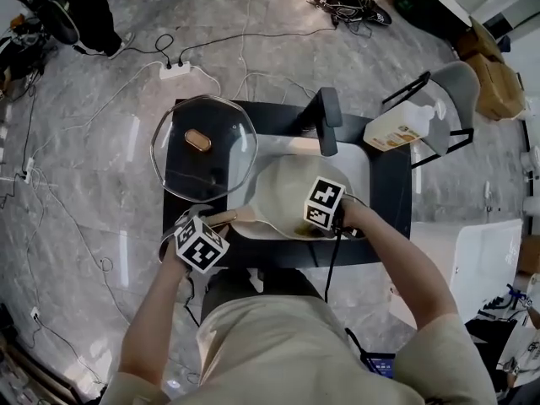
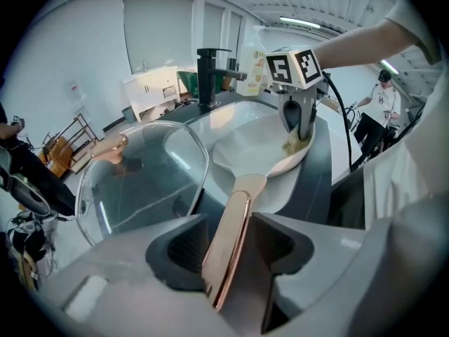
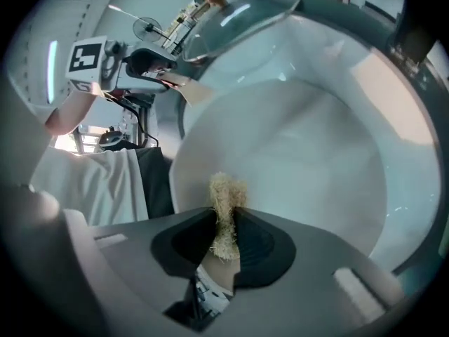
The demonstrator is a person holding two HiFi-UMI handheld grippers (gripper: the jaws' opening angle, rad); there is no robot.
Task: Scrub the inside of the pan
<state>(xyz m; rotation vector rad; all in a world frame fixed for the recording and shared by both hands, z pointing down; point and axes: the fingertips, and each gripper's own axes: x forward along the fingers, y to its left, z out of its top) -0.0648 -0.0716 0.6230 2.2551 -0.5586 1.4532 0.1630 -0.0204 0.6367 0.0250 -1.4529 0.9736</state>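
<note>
A cream pan [image 1: 291,188] lies tilted in the white sink [image 1: 359,154], its copper handle [image 1: 221,219] pointing to the left. My left gripper [image 1: 223,223] is shut on that handle [image 2: 235,234], which runs between the jaws of the left gripper [image 2: 228,258]. My right gripper [image 1: 323,229] is shut on a straw-coloured fibre scrubber [image 3: 226,202]. The scrubber [image 2: 295,144] hangs at the pan's near-right inner rim. Whether it touches the pan [image 3: 295,160] I cannot tell. In the right gripper view the left gripper [image 3: 158,72] shows at the upper left.
A glass lid [image 1: 202,146] with a copper knob lies on the dark counter left of the sink. A black faucet [image 1: 327,121] stands behind the pan, a detergent bottle [image 1: 396,129] at the back right. Cables run over the floor. A person [image 2: 382,100] stands far off.
</note>
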